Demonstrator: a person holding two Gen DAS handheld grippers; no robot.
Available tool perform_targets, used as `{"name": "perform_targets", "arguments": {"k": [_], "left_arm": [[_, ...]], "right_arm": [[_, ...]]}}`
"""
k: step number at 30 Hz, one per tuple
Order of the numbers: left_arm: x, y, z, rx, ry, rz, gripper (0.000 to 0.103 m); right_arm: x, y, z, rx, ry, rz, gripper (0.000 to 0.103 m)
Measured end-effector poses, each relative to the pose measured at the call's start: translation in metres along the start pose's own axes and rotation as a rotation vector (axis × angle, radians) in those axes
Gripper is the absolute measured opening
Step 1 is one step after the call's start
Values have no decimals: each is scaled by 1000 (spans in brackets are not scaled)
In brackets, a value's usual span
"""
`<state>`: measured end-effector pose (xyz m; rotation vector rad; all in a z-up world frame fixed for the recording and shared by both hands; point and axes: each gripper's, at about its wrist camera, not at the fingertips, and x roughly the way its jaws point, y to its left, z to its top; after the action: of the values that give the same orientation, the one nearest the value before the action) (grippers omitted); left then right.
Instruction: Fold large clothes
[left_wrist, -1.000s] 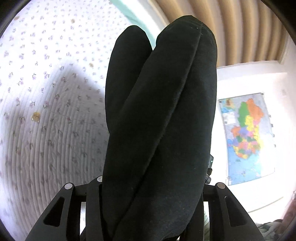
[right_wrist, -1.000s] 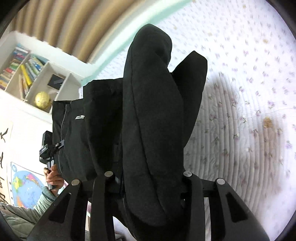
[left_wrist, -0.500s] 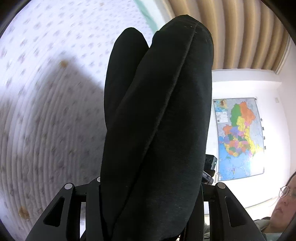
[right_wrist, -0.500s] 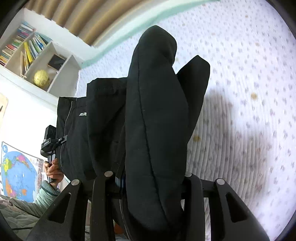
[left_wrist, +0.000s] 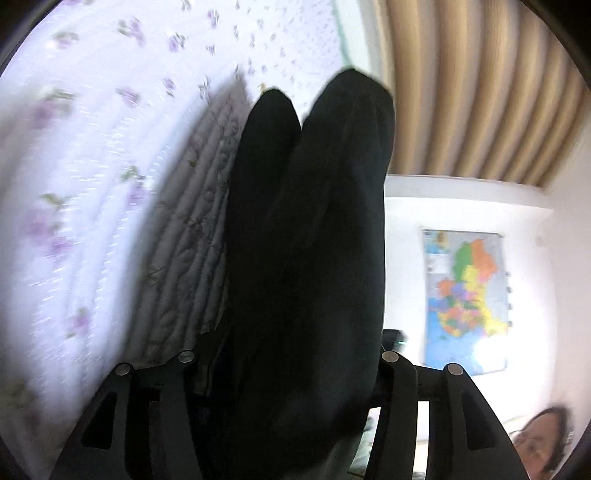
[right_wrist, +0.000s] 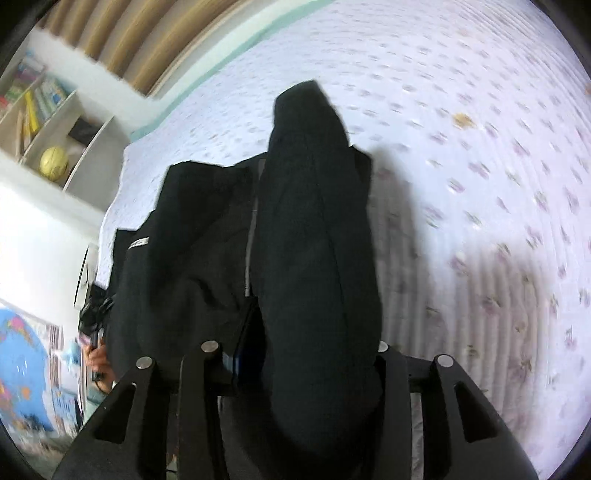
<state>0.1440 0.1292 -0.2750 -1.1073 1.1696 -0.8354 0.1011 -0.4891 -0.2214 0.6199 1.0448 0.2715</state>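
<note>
Thick black fabric garment (right_wrist: 317, 258) bunched between jaws of left claw (left_wrist: 291, 369) and right claw (right_wrist: 295, 354); both just widened, grip itself not discernible. Garment held at 2 points, stretched over white floral quilted bed (right_wrist: 480, 184), likely for laying flat.

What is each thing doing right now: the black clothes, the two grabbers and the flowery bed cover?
black garment, bunched up between the jaws of both grippers, slack and creased in the stretch between them.
left gripper, jaws have just been opening, garment between them; whether it is pinched is unclear.
right gripper, jaws have just been opening, garment between them; grip unclear.
bedspread, spread flat, shaded under the garment.
</note>
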Motion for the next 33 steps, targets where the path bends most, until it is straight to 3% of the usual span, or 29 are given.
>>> {"name": "perform_targets", "arguments": {"k": [2,4,6,7,9,10,12,15,17,20,23,25,27,29,33], "left_arm": [[-20,0,-6,28,-29,20,55],[-48,-4,-8,51,-64,72,55],[-75,-23,-22,98,-138,213,59],[-94,-40,-47,153,-192,325,59],[-113,-77,-64,275,-284,517,59],[-113,-104,-60,344,-319,600,59],[-104,-138,-86,474,-348,692,59],[-63,-183,-95,653,-364,829,60],[-64,-214,-92,736,-364,900,61],[-27,-231,-79,734,-353,892,65],[7,-231,-48,747,-313,903,65],[38,-206,-22,731,-303,986,65],[53,-172,9,629,-249,1029,65],[60,-137,32,518,-195,985,66],[55,-113,55,403,-177,906,67]], "right_arm": [[-1,-20,-10,65,-22,34,46],[-9,-32,-19,136,-56,52,62],[-24,-45,-32,202,-98,25,68],[-37,-51,-41,236,-121,17,68],[-61,-48,-55,253,-168,5,68],[-77,-38,-60,239,-208,-37,68],[-96,-6,-64,169,-256,-101,68],[-103,71,-67,-23,-270,-154,69],[-92,132,-66,-167,-284,-248,69],[-69,185,-67,-320,-287,-321,69],[-33,204,-58,-361,-243,-338,69],[-3,201,-45,-337,-208,-350,69],[25,183,-32,-306,-154,-344,67],[55,168,-21,-290,-90,-360,64],[94,141,-7,-226,-15,-353,70]]}}
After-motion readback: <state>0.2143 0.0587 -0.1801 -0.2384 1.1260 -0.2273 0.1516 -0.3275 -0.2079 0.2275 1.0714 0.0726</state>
